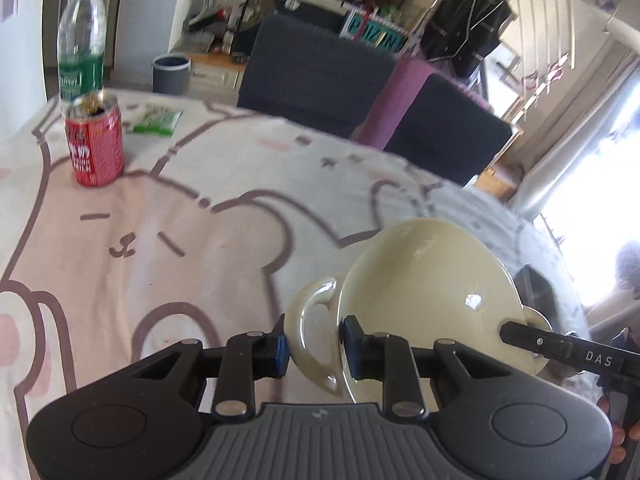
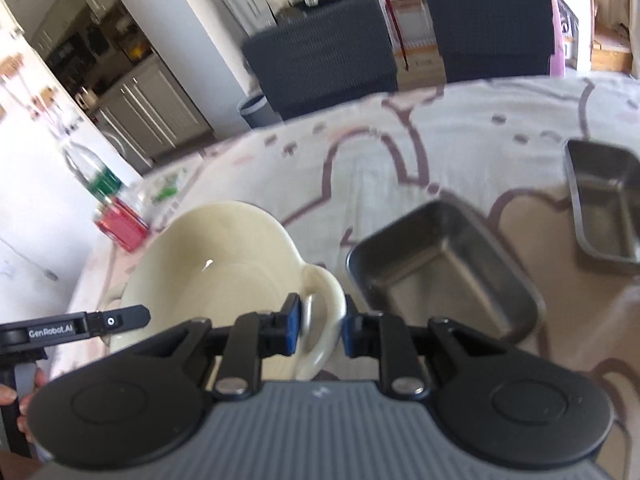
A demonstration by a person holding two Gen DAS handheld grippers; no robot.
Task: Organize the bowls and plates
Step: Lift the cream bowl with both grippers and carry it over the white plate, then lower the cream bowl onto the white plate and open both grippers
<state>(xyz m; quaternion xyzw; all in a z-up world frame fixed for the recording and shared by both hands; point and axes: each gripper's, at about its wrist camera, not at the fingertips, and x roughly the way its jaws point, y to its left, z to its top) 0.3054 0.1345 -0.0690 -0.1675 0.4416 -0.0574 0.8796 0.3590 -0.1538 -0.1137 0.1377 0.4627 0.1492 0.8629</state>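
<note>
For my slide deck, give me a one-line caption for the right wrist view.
Right gripper clamps one handle of a cream bowl, beside two metal trays on a cartoon-print tablecloth.

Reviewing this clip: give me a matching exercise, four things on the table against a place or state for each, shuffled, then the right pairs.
Things:
1. cream two-handled ceramic bowl
2. red drink can
3. nearer rectangular steel tray
4. clear plastic bottle with green label

Places or states:
A. stands right behind the can
B. gripped at both loop handles, by the left gripper and the right gripper
C. empty, just right of the bowl
D. upright, top opened

Pairs: 1-B, 2-D, 3-C, 4-A
</note>
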